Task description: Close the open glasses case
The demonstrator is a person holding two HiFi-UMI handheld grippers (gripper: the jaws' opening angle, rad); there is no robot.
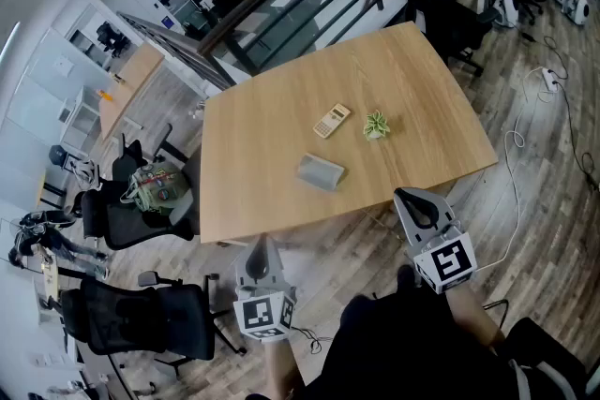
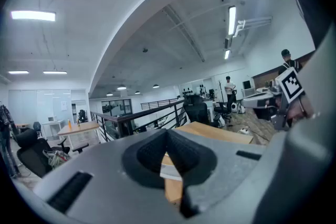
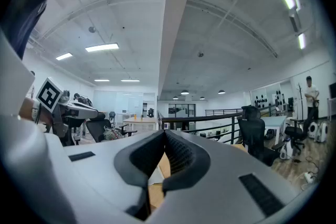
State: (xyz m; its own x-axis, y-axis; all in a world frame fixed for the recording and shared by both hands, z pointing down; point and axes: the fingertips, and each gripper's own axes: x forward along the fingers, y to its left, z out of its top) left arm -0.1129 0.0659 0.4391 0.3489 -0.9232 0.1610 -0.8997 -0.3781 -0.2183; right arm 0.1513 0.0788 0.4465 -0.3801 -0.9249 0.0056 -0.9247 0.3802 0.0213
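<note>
The glasses case (image 1: 321, 171) is not reached yet, so a slow move forward over the bench (image 1: 239, 192) is probably what is needed first. The left claw (image 1: 263, 241) and the right claw (image 1: 402, 194) are both held off the near edge of the bench, above the floor and well apart from the case. Each claw is pressed together with nothing in it. It seems best if the bottom half is held steady by one claw, so the case cannot slide, while the lid is pushed down softly by the other. The calculator (image 1: 331, 120) and the little plant (image 1: 376, 125), on the far side of the case, should not be bumped. The case is grey with round corners and lies flat near the middle of the bench. How far the lid is open cannot be told from here.
</note>
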